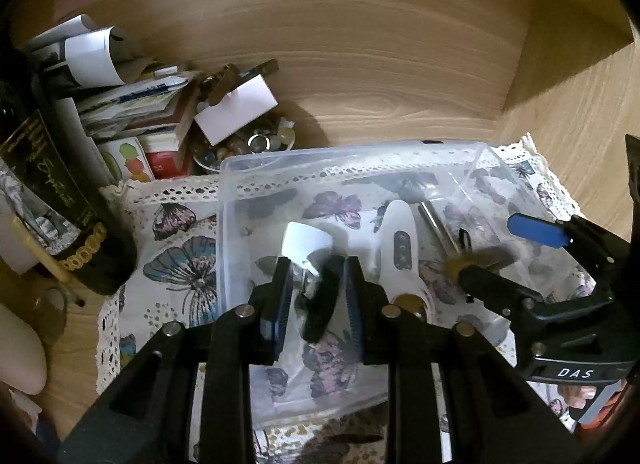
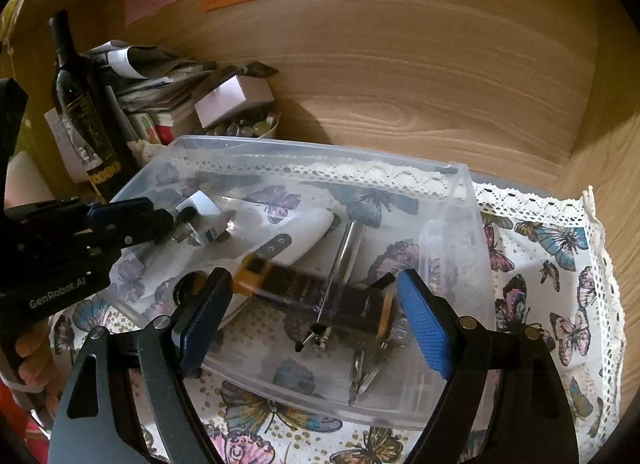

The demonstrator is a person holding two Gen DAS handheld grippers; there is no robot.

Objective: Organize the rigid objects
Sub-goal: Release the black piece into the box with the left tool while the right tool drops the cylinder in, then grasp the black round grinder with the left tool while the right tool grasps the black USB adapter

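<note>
A clear plastic bin (image 1: 240, 168) (image 2: 476, 232) sits on a butterfly cloth (image 2: 560, 248). Inside lie a white remote-like device (image 1: 398, 236) (image 2: 296, 236), a metal rod tool (image 1: 436, 220) (image 2: 344, 252) and a dark yellow-trimmed object (image 2: 312, 292) with keys (image 2: 364, 376). My left gripper (image 1: 314, 290) is partly shut around a white and black plug adapter (image 1: 308, 252) (image 2: 200, 208) over the bin; contact with both pads is unclear. My right gripper (image 2: 314, 312) is open over the bin's right part, above the dark object. It also shows in the left wrist view (image 1: 520, 248).
A dark wine bottle (image 1: 60, 200) (image 2: 80, 104) stands at the left beside stacked papers and books (image 1: 132, 104). A bowl of small stones (image 1: 244, 144) with a white box (image 1: 236, 108) is behind the bin. Wooden walls (image 1: 400, 64) enclose the back and right.
</note>
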